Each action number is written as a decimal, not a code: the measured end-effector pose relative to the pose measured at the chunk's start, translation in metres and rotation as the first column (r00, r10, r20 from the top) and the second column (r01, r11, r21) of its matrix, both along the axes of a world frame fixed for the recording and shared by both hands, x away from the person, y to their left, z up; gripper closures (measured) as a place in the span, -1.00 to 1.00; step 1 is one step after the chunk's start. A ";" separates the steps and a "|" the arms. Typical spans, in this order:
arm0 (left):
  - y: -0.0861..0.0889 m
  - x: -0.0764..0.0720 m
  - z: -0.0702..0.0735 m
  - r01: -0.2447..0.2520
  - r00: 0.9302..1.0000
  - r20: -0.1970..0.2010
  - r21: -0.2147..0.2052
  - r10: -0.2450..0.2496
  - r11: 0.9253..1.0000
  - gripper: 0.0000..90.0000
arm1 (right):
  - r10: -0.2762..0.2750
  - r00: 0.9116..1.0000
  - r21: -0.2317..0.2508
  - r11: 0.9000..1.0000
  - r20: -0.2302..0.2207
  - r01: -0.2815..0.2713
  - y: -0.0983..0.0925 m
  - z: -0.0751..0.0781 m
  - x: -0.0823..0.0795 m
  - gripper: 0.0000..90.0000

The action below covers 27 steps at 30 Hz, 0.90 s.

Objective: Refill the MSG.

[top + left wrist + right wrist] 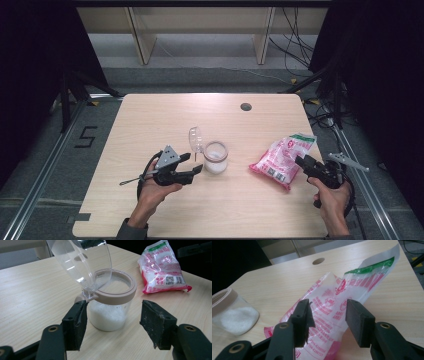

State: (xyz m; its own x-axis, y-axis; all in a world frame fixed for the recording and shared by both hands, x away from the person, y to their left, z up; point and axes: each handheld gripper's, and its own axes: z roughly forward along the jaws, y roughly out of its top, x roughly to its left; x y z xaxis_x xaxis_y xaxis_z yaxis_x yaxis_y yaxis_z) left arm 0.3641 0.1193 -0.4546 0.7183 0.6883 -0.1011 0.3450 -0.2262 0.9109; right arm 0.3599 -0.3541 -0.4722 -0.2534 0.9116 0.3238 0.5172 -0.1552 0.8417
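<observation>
A small clear jar (215, 157) with a beige rim, part full of white grains, stands mid-table. Its clear lid (196, 139) is flipped up on its hinge. My left gripper (194, 163) sits just left of it, open. In the left gripper view the jaws (113, 303) flank the jar (110, 315) without gripping it, under the raised lid (82, 262). A pink, white and green bag (282, 156) of white grains lies at the right. My right gripper (300, 160) is at its near end, open. Its jaws (328, 302) hover over the bag (367, 277) without pinching it.
The wooden table (150, 120) has a round cable hole (245, 106) near its far edge. Bare wood surrounds the jar and the bag. The bag lies near the table's right edge. Wooden shelf legs and loose cables stand on the floor beyond.
</observation>
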 end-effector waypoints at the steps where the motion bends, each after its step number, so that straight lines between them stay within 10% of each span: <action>1: 0.000 0.000 0.000 -0.001 1.000 0.000 0.000 0.001 1.000 -0.16 | -0.001 1.000 -0.008 1.000 0.003 0.001 -0.001 -0.001 0.000 0.22; 12: 0.007 0.003 0.002 -0.016 1.000 -0.001 -0.008 0.016 1.000 -0.07 | -0.008 0.999 -0.019 1.000 0.049 0.009 0.006 0.003 -0.013 0.02; 13: 0.007 0.003 0.002 -0.018 1.000 -0.002 -0.010 0.018 1.000 -0.06 | -0.038 0.999 -0.017 0.999 0.002 0.038 0.011 0.006 -0.018 0.00; 27: 0.013 0.007 0.007 -0.021 1.000 0.001 -0.022 0.021 1.000 0.08 | 0.122 0.991 -0.112 0.987 0.047 -0.116 0.036 0.007 -0.038 -0.12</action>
State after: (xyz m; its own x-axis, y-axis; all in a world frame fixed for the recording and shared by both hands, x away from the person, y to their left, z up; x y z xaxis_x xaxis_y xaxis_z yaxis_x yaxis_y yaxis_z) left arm 0.3707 0.1325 -0.4480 0.7037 0.7011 -0.1154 0.3481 -0.1987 0.9162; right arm 0.3219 -0.3178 -0.4653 -0.3770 0.9028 0.2071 0.4799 -0.0008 0.8773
